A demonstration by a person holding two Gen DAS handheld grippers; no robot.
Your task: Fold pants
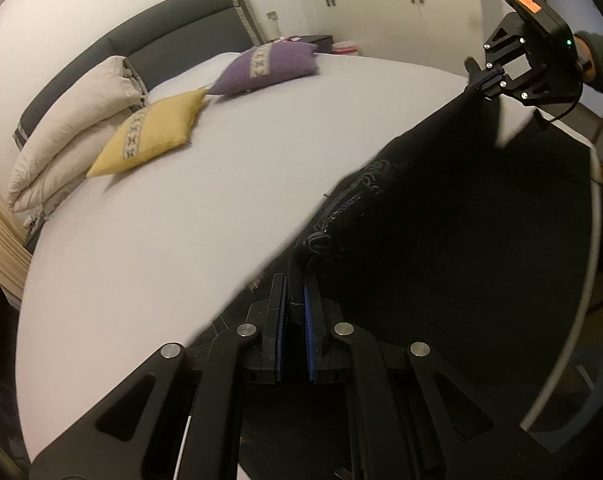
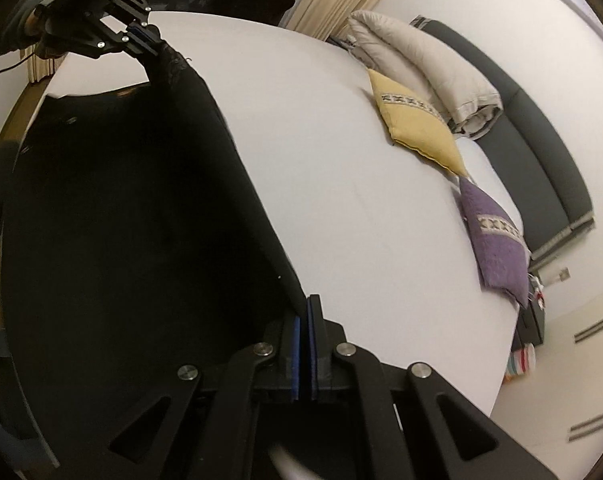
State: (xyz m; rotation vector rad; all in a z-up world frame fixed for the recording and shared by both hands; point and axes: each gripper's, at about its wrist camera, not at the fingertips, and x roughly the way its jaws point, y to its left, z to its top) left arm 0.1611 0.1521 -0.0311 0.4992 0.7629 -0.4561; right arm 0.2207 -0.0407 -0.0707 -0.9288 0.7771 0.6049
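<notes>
Pants [image 1: 441, 240], black, are held stretched in the air between two grippers above the near edge of a bed [image 1: 221, 200] covered by a plain white sheet; in the left wrist view the dark cloth fills the area from 3 o'clock to 6 o'clock, and a patterned band with lettering is seen along its upper edge. The left gripper [image 1: 295, 292] is seen at 6 o'clock in its own view; its blue-padded fingers [image 1: 280, 320] are drawn narrow and are clamped on a bunched corner of the pants. The right gripper [image 1: 486, 78] is seen at 2 o'clock in the same view, held by a sleeved hand [image 1: 589, 62]; its fingers are pinched on the opposite corner of the cloth. In the right wrist view the right gripper [image 2: 304, 312] sits at 6 o'clock, its pads pressed almost together on the fabric edge, and the left gripper [image 2: 151, 42] is seen at 11 o'clock, gripping the far corner; the pants [image 2: 133, 220] hang as a broad black sheet from 7 o'clock to 11 o'clock. Farther up the bed, a yellow cushion [image 1: 149, 136] and a purple cushion [image 1: 267, 68] are laid well apart from the pants; a folded cream duvet [image 1: 73, 128] is stacked against a dark grey headboard [image 1: 173, 32].
</notes>
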